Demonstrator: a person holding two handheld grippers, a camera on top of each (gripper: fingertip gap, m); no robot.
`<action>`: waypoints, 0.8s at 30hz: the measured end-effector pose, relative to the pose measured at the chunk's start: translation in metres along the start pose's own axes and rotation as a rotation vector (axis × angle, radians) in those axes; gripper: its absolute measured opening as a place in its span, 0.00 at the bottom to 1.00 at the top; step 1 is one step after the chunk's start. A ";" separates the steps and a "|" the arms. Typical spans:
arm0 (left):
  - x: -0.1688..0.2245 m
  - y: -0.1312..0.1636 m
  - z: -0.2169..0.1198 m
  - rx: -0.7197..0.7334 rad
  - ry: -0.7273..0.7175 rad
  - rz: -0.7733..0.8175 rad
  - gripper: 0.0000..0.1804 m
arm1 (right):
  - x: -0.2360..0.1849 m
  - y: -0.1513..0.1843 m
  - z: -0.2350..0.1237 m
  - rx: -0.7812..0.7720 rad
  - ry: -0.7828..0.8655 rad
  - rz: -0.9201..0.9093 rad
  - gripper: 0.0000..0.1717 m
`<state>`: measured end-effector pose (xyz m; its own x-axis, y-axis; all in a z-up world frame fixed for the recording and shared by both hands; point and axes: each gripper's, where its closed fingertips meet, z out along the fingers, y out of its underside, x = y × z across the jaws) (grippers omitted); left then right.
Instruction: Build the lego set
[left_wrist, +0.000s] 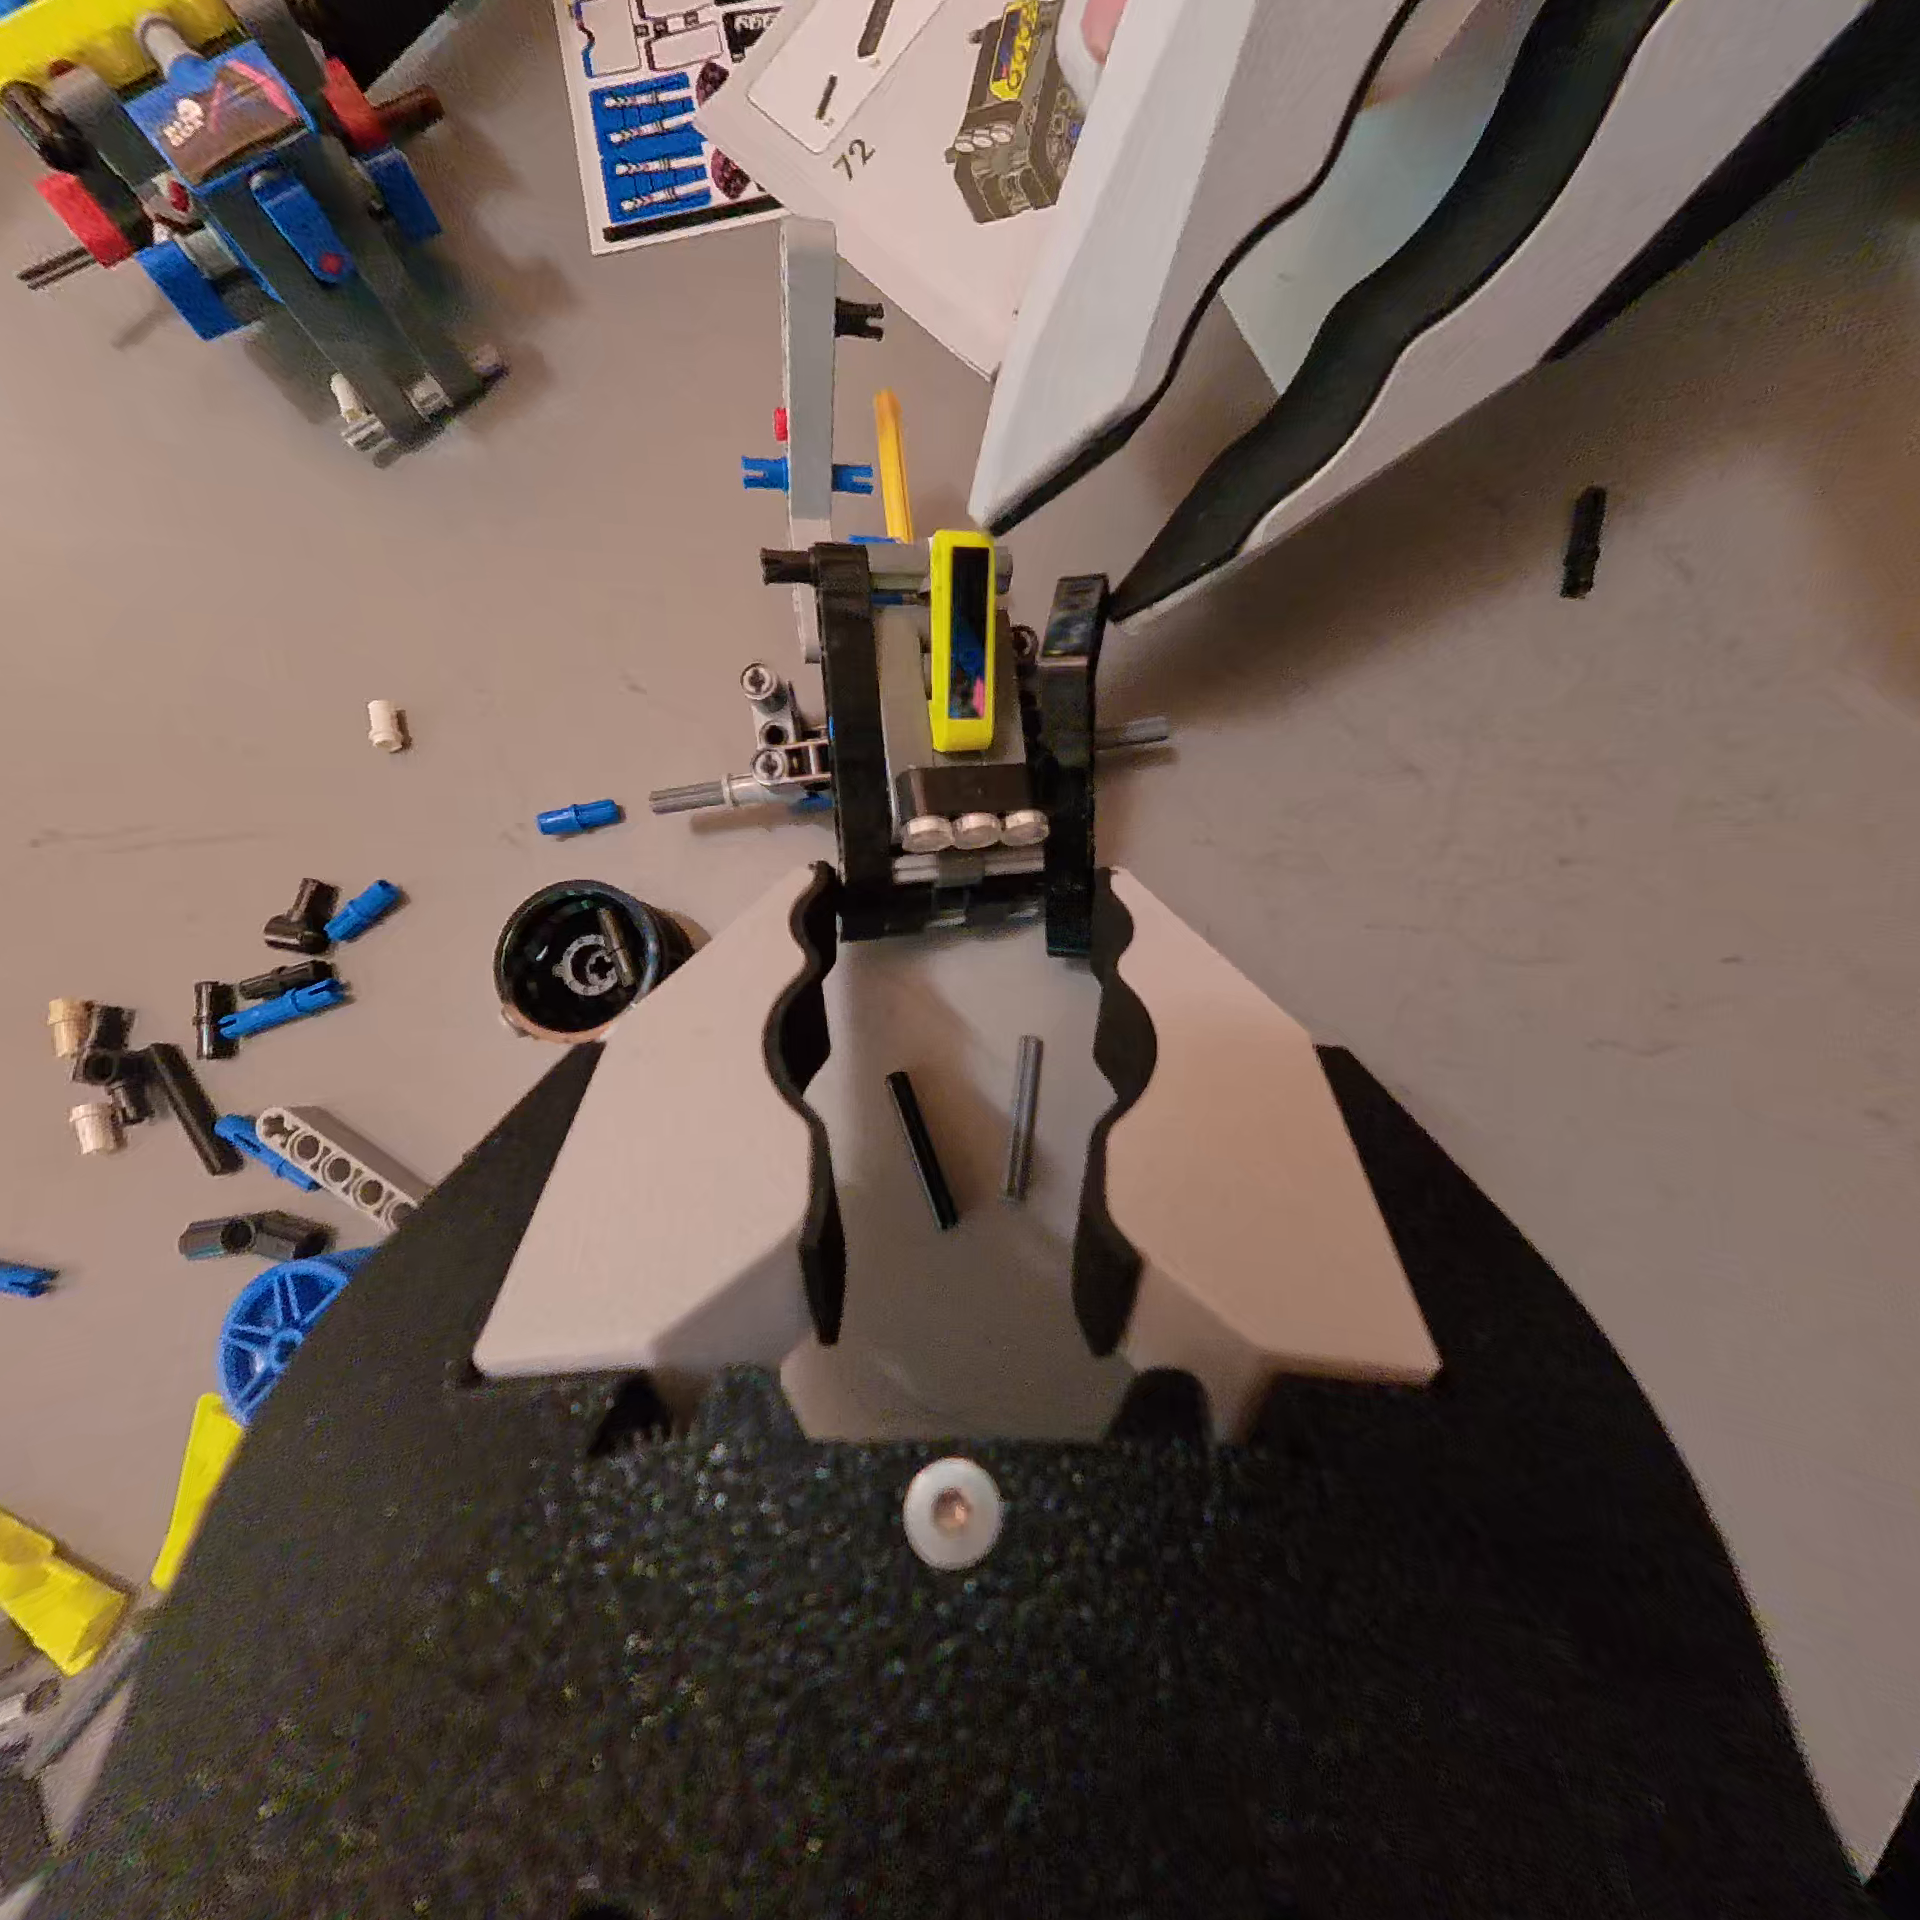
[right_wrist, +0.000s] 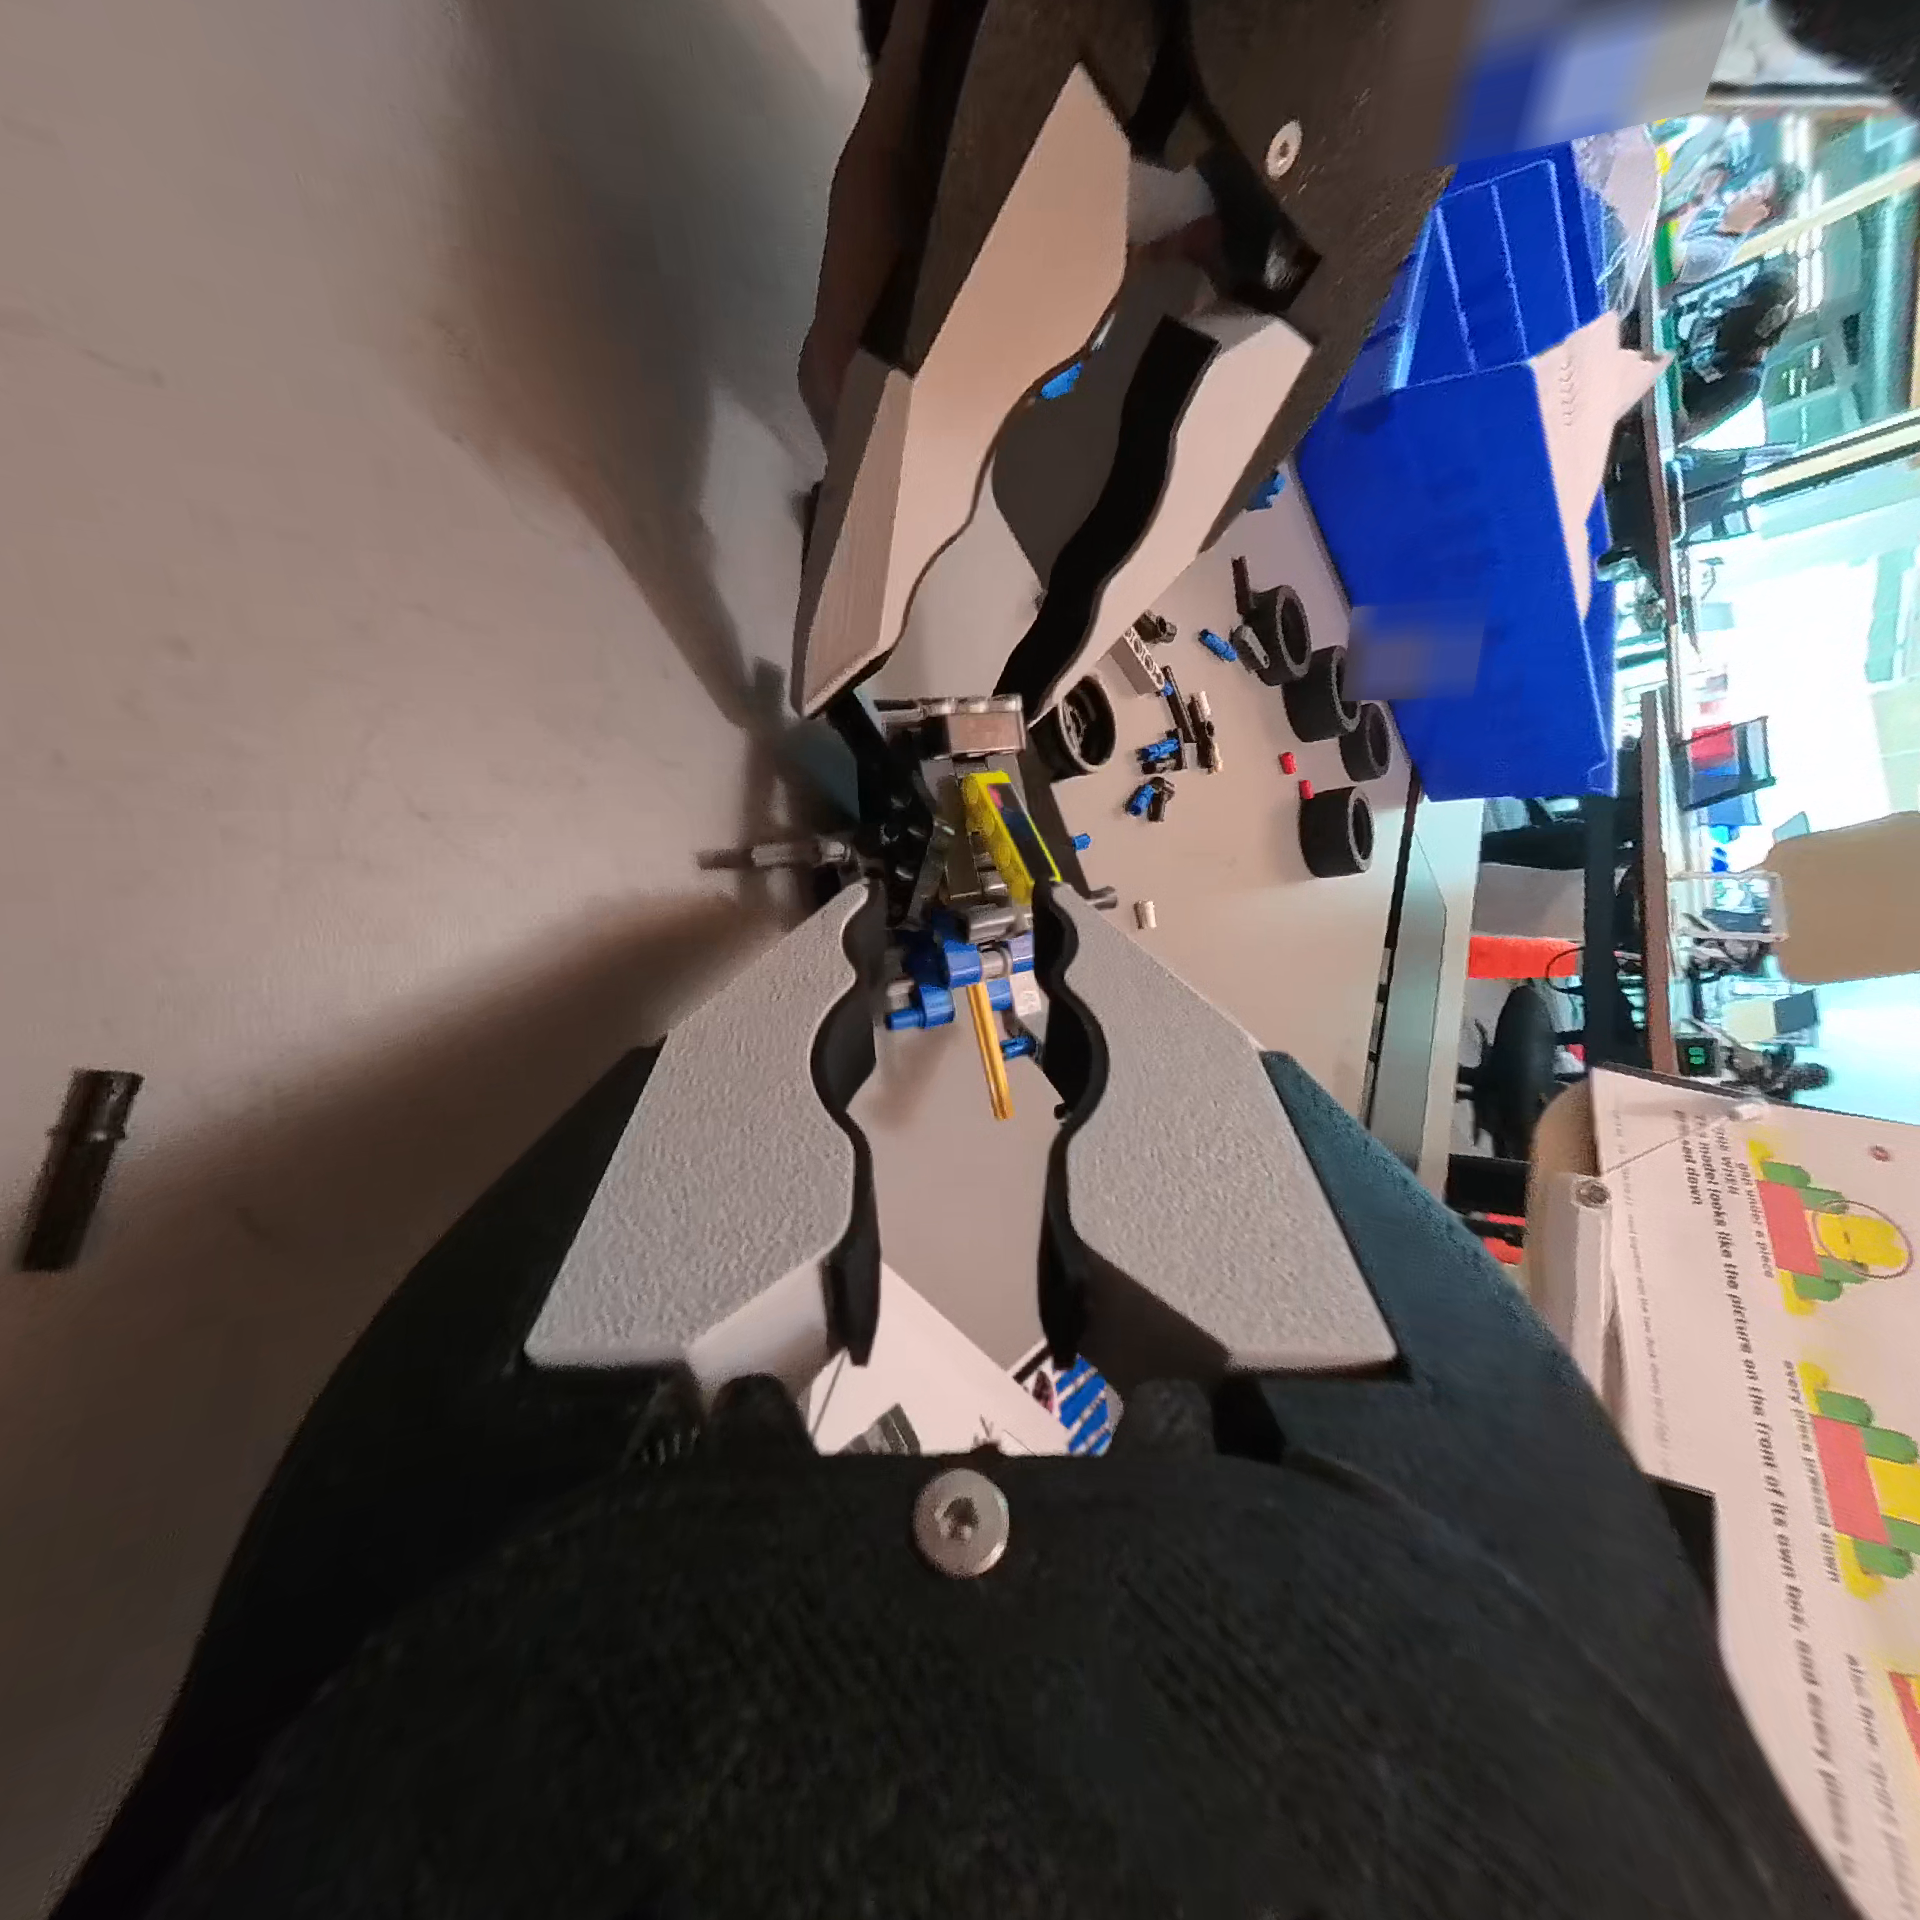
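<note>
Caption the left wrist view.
Both grippers grip a black-and-grey brick assembly on a grey table.

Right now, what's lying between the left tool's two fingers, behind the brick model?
Two loose pieces: a black axle and a grey axle, side by side, not touching. The left wrist view shows it.

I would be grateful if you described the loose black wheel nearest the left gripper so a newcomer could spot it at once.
On the grey table, find the left gripper. Just beside its left finger lies the black wheel, flat on its side. Unlike the blue wheel, it is black with a small dark pin resting inside.
</note>
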<state>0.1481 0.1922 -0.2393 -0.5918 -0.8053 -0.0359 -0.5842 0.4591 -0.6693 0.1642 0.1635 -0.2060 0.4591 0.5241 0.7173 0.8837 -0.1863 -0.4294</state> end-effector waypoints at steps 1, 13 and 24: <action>0.000 -0.001 0.000 0.006 -0.003 -0.010 0.25 | 0.001 0.001 0.000 -0.006 0.015 -0.023 0.15; 0.002 -0.022 -0.010 0.124 -0.102 0.069 0.20 | 0.018 0.003 -0.021 0.082 -0.063 0.266 0.32; 0.017 -0.026 -0.007 0.152 -0.290 0.219 0.07 | -0.011 0.027 -0.013 0.054 -0.237 0.309 0.28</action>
<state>0.1495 0.1690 -0.2176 -0.4989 -0.7771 -0.3837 -0.3600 0.5885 -0.7239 0.1843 0.1419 -0.2187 0.6632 0.6287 0.4060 0.6983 -0.3249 -0.6378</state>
